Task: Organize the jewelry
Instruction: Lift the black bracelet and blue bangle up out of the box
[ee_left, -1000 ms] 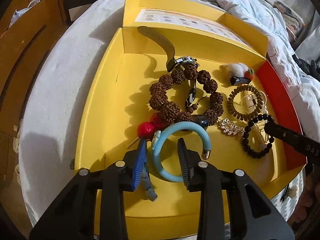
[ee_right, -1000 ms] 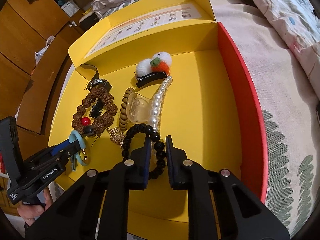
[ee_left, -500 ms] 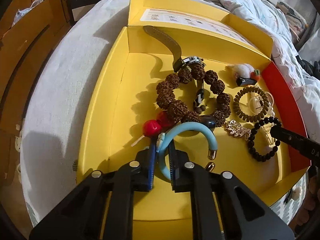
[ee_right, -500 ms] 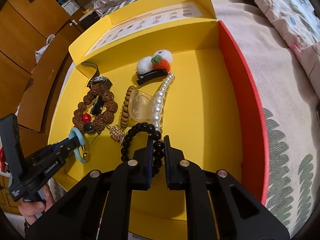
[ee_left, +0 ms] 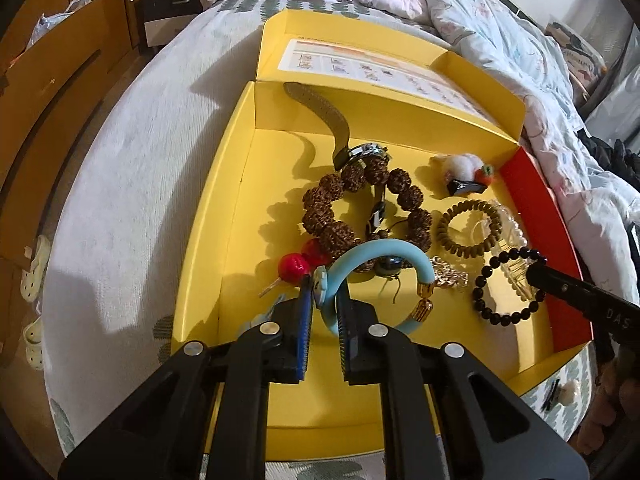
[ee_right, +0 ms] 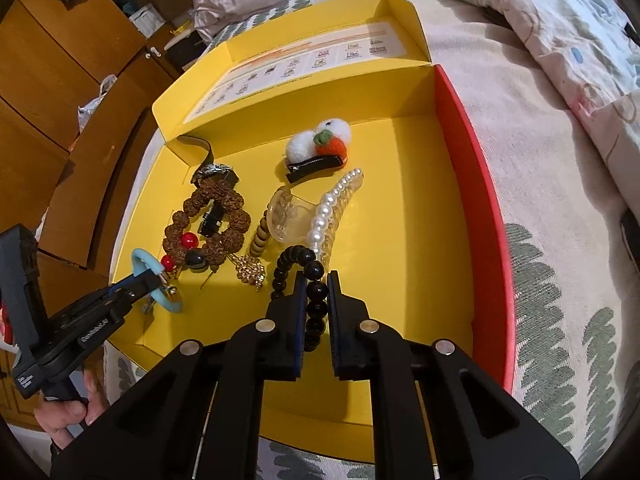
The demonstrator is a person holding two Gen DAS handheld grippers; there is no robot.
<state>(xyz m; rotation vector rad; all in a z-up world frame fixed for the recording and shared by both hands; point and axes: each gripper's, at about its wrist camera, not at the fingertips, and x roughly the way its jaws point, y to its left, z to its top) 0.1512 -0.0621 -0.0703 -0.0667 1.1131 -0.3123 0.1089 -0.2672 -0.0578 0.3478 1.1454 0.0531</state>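
Observation:
A yellow box (ee_left: 224, 200) on the bed holds jewelry. My left gripper (ee_left: 323, 292) is shut on a light blue bangle (ee_left: 384, 252) and holds it lifted above the box floor; it also shows in the right wrist view (ee_right: 146, 264). My right gripper (ee_right: 314, 292) is shut on a black bead bracelet (ee_right: 316, 284), also seen in the left wrist view (ee_left: 504, 276). A brown seed-bead bracelet (ee_left: 332, 204), a watch (ee_left: 366, 152), red beads (ee_left: 294, 266) and a gold piece (ee_left: 450, 276) lie in the box.
A pearl strand (ee_right: 338, 204), clear hair claw (ee_right: 286, 216), tan coil bracelet (ee_left: 468, 224) and pompom clip (ee_right: 320, 148) lie in the box. The red box wall (ee_right: 480, 200) is on the right. Wooden furniture (ee_right: 60, 80) stands at the left of the bed.
My left gripper closed on the blue bangle and lifted it. My right gripper closed tighter on the black bead bracelet and raised it slightly.

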